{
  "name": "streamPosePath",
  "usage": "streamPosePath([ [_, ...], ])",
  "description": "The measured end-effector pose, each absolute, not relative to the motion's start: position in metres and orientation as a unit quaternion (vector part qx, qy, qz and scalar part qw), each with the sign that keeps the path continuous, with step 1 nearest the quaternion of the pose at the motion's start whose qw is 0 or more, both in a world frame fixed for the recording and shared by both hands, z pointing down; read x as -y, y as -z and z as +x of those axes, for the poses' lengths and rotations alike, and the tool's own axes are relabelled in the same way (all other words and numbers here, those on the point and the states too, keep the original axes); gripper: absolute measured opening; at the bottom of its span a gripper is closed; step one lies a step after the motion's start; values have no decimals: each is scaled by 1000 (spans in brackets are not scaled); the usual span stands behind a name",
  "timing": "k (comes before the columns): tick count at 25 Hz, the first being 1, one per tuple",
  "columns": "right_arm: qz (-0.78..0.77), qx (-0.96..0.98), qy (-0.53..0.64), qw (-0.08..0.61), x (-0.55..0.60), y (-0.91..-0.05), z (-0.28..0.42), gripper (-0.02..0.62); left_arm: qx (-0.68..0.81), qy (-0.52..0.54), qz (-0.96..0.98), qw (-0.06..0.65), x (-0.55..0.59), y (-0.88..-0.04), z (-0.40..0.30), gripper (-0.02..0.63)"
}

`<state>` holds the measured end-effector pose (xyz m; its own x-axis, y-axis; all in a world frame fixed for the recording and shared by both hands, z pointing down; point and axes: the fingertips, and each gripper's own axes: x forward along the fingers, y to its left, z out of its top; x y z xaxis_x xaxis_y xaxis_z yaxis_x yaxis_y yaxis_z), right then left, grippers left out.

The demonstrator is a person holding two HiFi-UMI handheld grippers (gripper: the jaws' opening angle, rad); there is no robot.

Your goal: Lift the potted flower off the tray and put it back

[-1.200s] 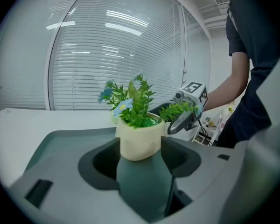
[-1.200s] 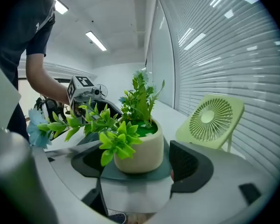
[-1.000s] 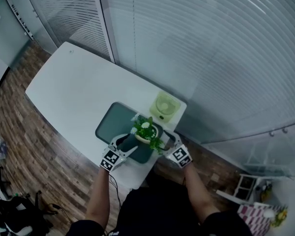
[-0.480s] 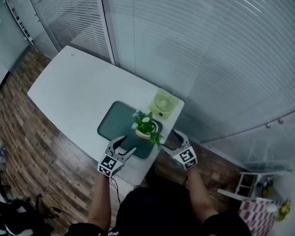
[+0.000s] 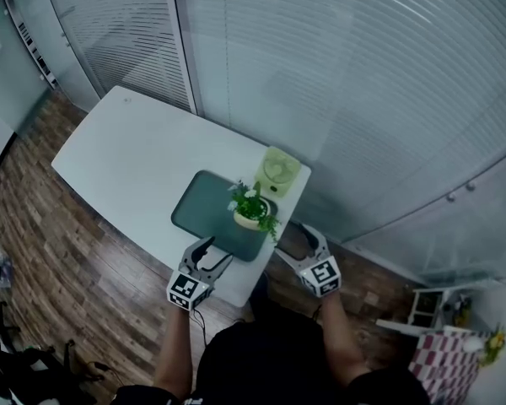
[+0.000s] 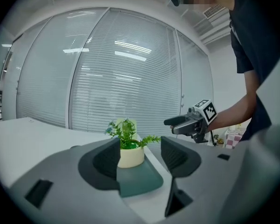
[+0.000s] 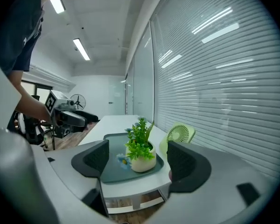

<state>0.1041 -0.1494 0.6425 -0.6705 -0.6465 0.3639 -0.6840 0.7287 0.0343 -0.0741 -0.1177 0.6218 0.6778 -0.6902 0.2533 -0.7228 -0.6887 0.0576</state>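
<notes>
White tabletop (image 5: 135,154) crosses the middle of our head view, with a slatted glass wall (image 5: 363,74) filling the upper right. A dark green rectangular tray (image 5: 204,212) lies on it. The cream-potted green flower (image 5: 251,212) stands upright at the tray's right end, stems up, beside a pale green fan (image 5: 277,170). Our left gripper (image 5: 215,254) and right gripper (image 5: 293,241) hover by the table's lower edge.

Left gripper view: jaws spread wide, empty, flower well beyond them.

Right gripper view: jaws equally wide, gripping nothing, free air around the flower.

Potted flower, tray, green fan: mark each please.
potted flower (image 7: 143,163), right gripper view, on the cream pot.
tray (image 5: 202,213), head view, on its bare dark surface.
green fan (image 5: 277,170), head view, on its grille.
</notes>
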Motion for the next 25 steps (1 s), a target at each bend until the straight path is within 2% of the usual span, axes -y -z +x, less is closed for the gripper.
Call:
streamPosePath([
  [25, 407, 907, -8, 110, 30, -566, 91, 371, 407, -55, 911, 29, 4, -550, -89, 267],
])
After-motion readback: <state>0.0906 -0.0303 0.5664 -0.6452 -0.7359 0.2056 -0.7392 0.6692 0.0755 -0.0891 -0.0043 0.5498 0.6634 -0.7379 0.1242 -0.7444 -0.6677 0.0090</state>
